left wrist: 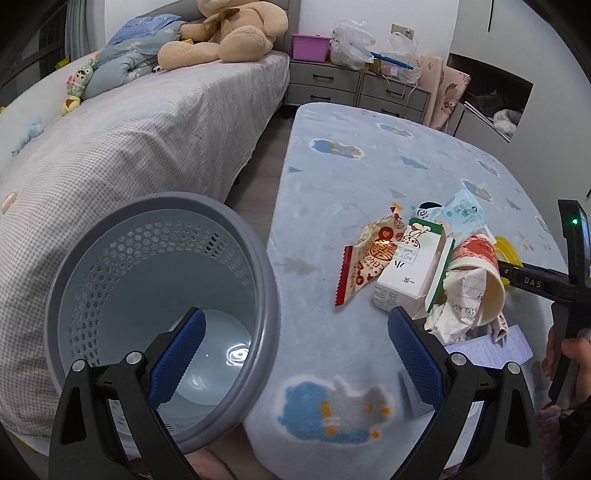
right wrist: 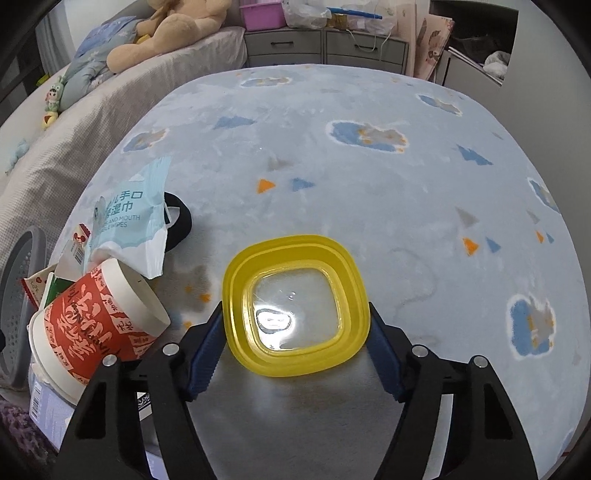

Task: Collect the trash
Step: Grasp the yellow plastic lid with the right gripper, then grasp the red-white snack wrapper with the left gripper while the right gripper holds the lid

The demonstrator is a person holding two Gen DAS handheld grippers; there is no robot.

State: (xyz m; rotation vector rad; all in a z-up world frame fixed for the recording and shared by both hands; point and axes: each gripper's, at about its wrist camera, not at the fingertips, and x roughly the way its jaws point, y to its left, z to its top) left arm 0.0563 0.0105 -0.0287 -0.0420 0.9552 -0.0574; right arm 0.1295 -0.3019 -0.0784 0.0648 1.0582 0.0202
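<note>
A grey perforated trash basket stands tilted at the table's left edge, its mouth toward me, nothing in it. My left gripper is open and empty, its left finger at the basket's mouth. A trash pile lies to the right: a red snack wrapper, a white carton, a red paper cup with crumpled paper inside, and a wipes packet. My right gripper is open, its pads on either side of a yellow lid lying on the table. The cup and wipes packet lie to its left.
The table has a light blue fleece cover. A bed with a teddy bear stands to the left. Grey drawers with plastic bags and a pink box stand behind. Paper slips lie near the pile.
</note>
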